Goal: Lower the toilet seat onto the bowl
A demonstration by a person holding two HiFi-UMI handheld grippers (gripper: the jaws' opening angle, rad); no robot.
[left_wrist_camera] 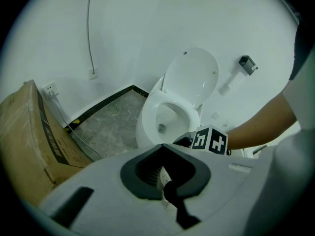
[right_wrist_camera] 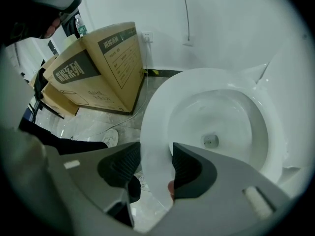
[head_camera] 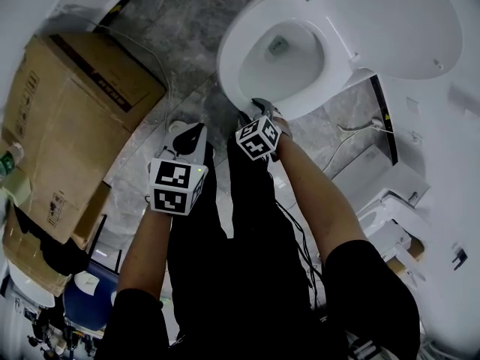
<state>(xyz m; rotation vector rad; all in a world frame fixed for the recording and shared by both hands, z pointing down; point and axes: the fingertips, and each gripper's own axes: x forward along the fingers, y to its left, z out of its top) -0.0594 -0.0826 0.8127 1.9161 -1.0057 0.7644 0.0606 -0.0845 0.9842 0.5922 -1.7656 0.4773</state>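
The white toilet bowl (head_camera: 279, 60) stands by the wall with its lid (head_camera: 397, 21) tipped up behind it. The toilet seat (right_wrist_camera: 156, 132) lies low over the bowl's rim. My right gripper (head_camera: 262, 105) points steeply down at the front edge. In the right gripper view the right gripper (right_wrist_camera: 152, 163) straddles the seat, jaws wide, and the white ring fills the gap from pad to pad. My left gripper (head_camera: 190, 130) hangs over the floor left of the bowl, touching nothing. In its own view the left gripper (left_wrist_camera: 162, 146) has its jaw tips together and holds nothing.
A big cardboard box (head_camera: 75, 111) stands on the grey floor left of the toilet, with a thin cable (left_wrist_camera: 81, 139) running beside it. A wall socket (left_wrist_camera: 49, 89) and a paper holder (left_wrist_camera: 247, 63) hang on the white wall. White fixtures (head_camera: 375, 182) crowd the right side.
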